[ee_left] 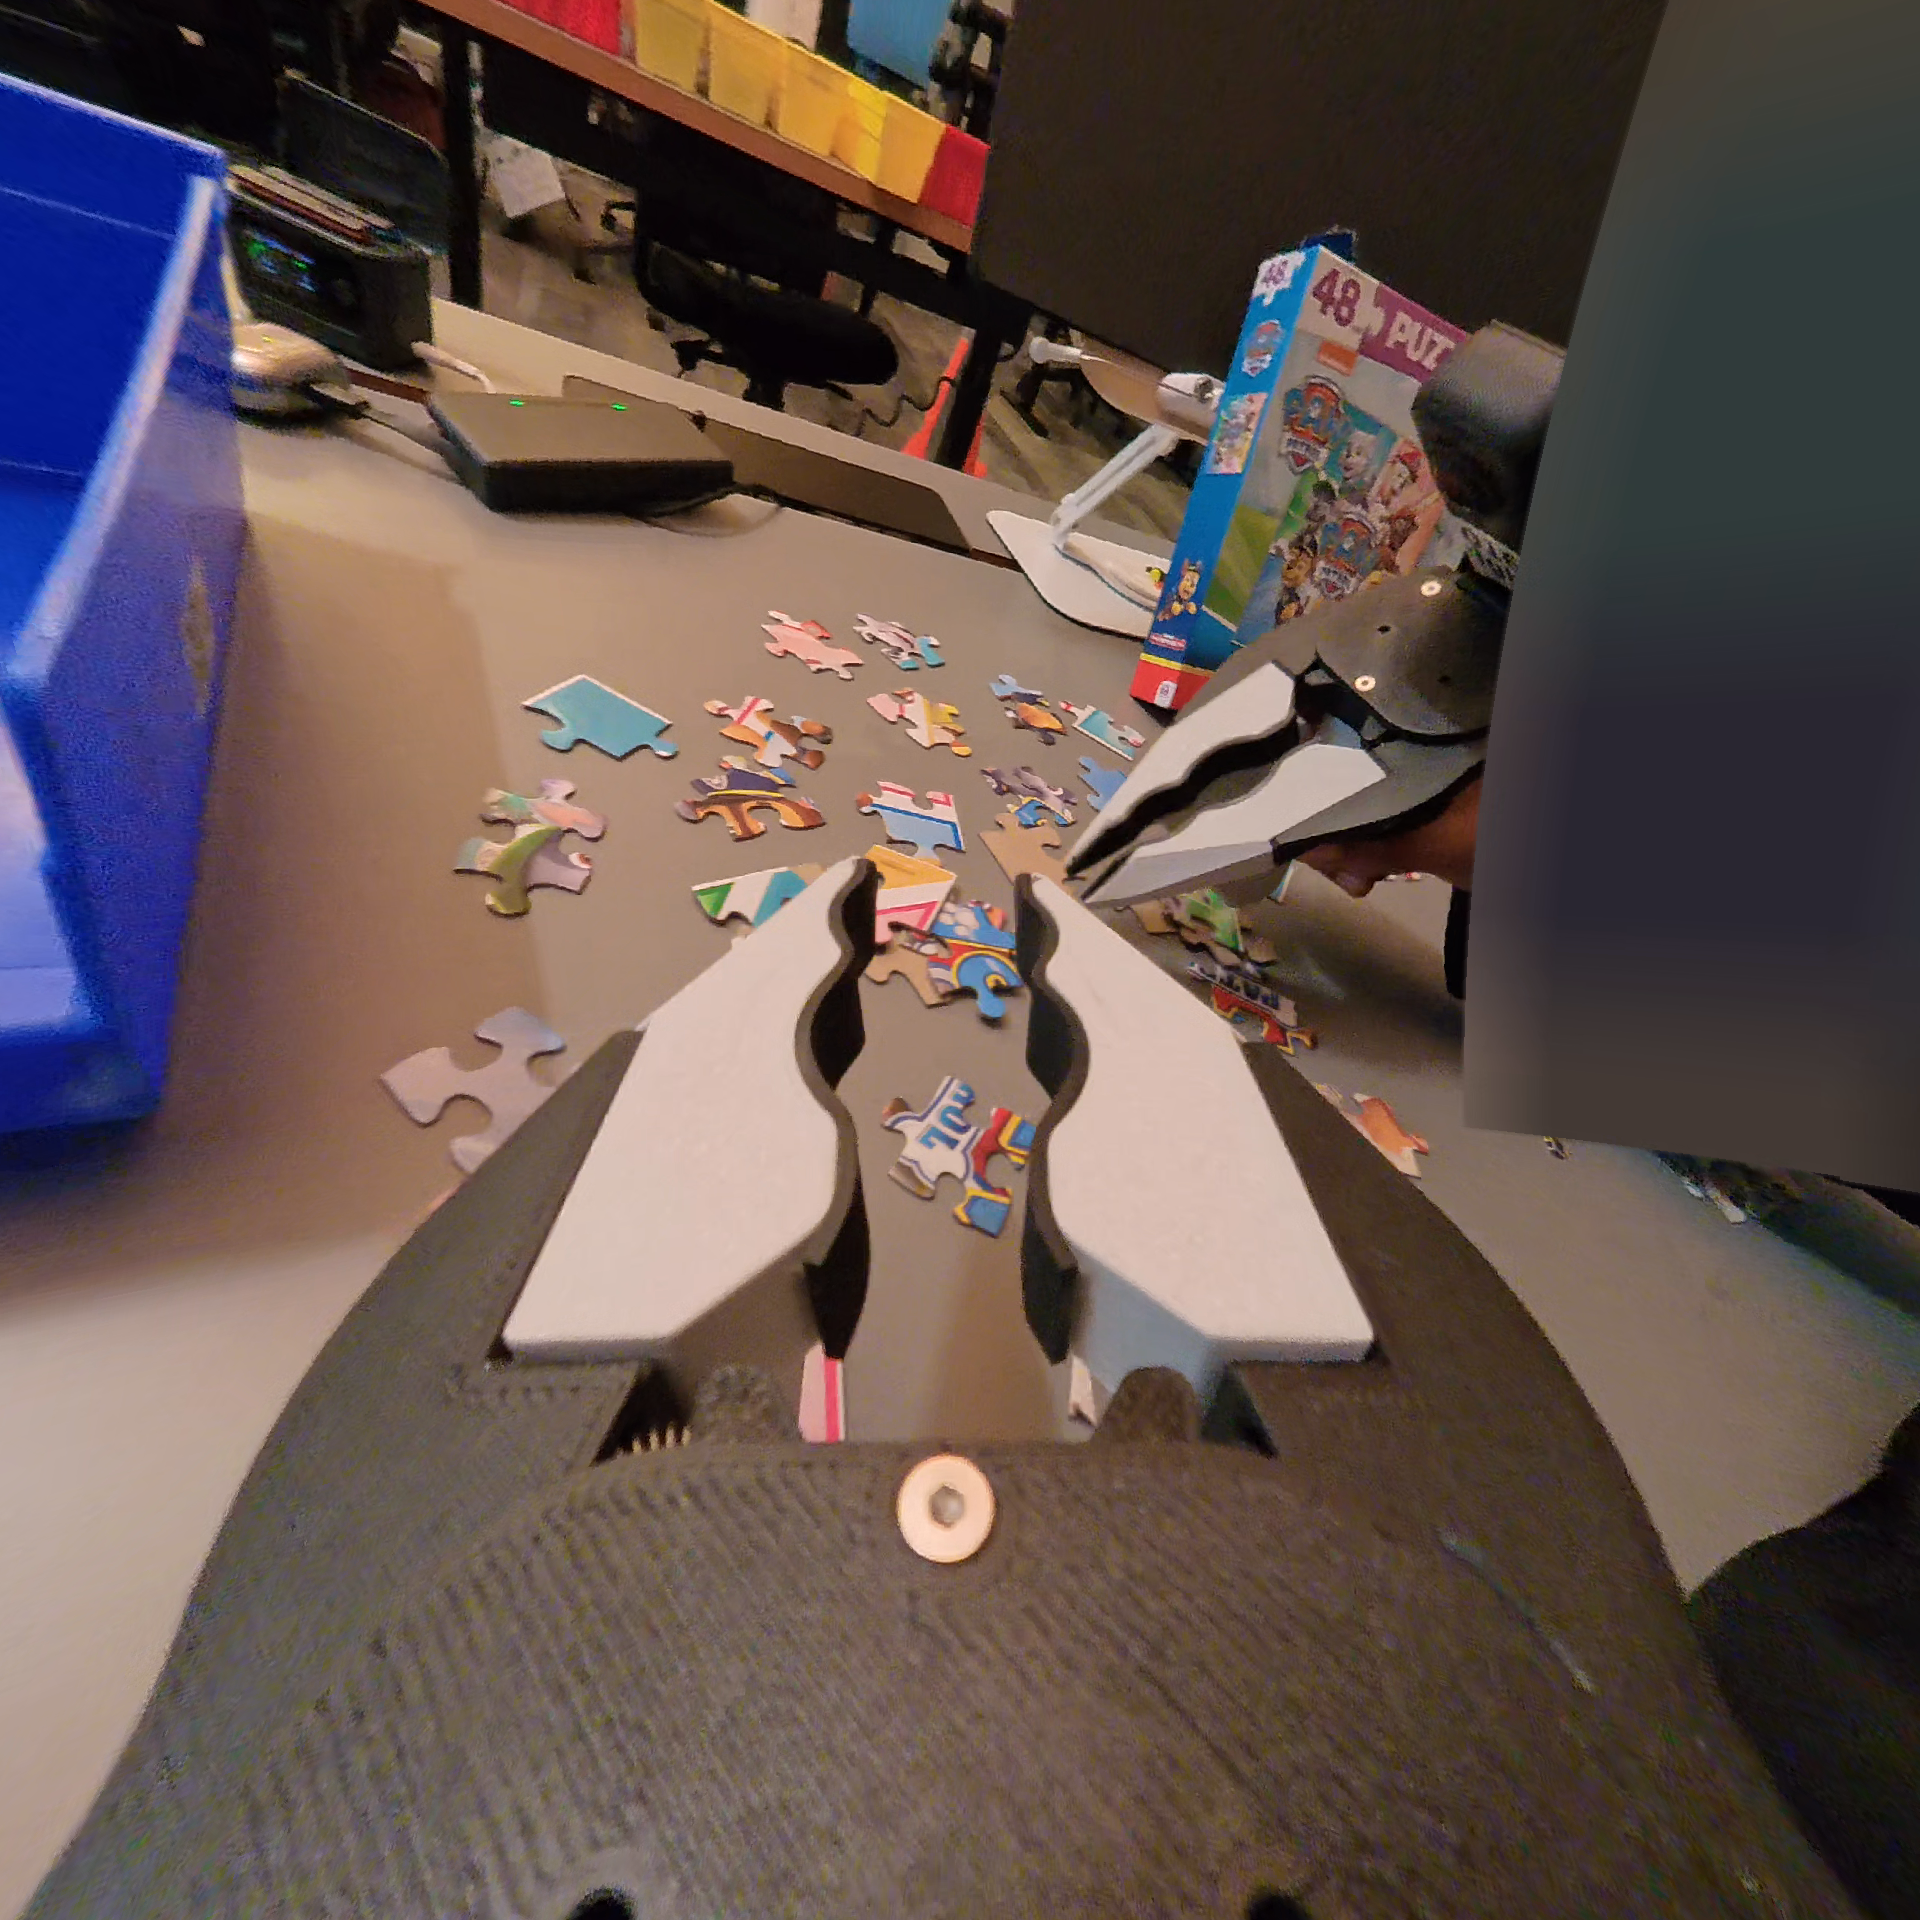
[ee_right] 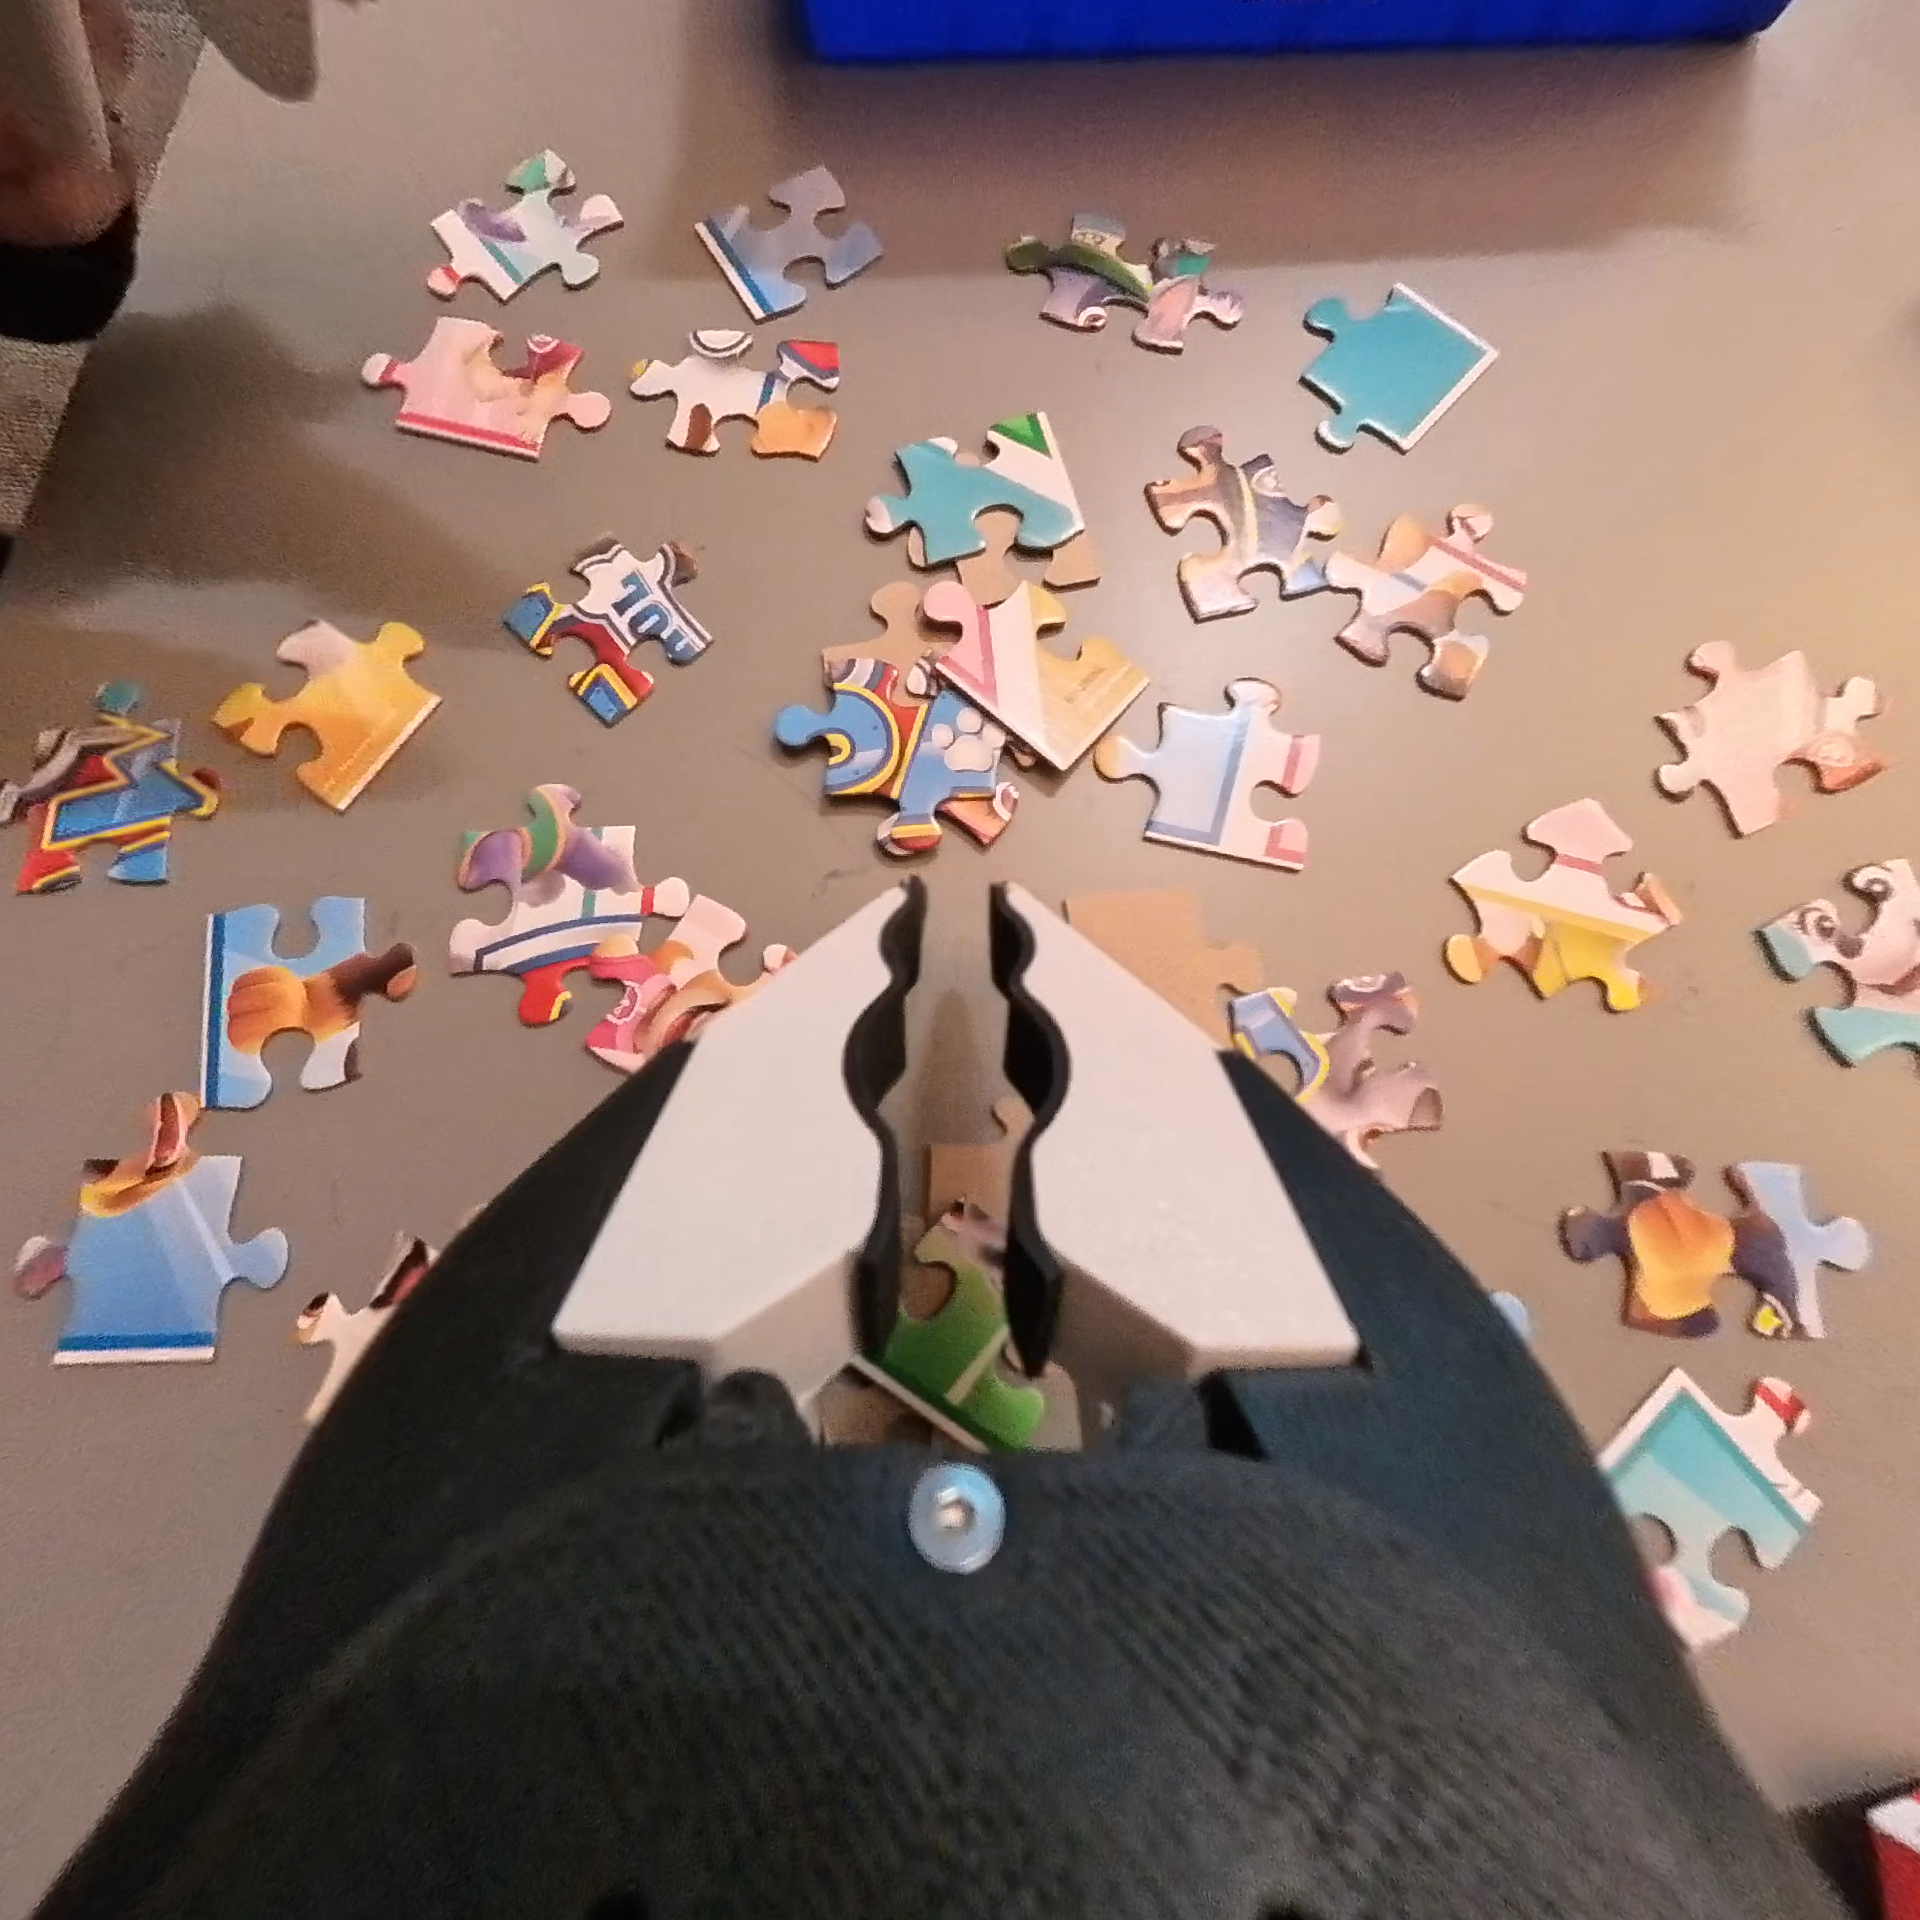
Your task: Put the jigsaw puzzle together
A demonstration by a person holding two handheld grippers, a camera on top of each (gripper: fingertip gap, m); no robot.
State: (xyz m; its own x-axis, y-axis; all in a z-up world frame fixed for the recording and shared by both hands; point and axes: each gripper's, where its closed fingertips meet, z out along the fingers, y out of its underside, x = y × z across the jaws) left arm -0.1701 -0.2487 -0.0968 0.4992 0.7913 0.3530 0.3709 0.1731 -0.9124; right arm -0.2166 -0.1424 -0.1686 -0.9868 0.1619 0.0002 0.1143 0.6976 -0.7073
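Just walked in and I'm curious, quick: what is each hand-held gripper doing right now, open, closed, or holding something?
Left hand-held gripper: open, holding nothing, above loose puzzle pieces.
Right hand-held gripper: narrowly open, nothing between its fingertips, over the table.

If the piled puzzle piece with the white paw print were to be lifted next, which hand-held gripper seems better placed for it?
Probably the left hand-held gripper: its open fingers already frame the paw-print piece in the left wrist view. The right hand-held gripper points at bare table just short of that piece, with its fingers standing closer together.

Each hand-held gripper (ee_left: pixel 940 883) has a black textured body, pale grey wavy-edged fingers (ee_right: pixel 790 1091) and a silver screw (ee_right: pixel 954 1524).
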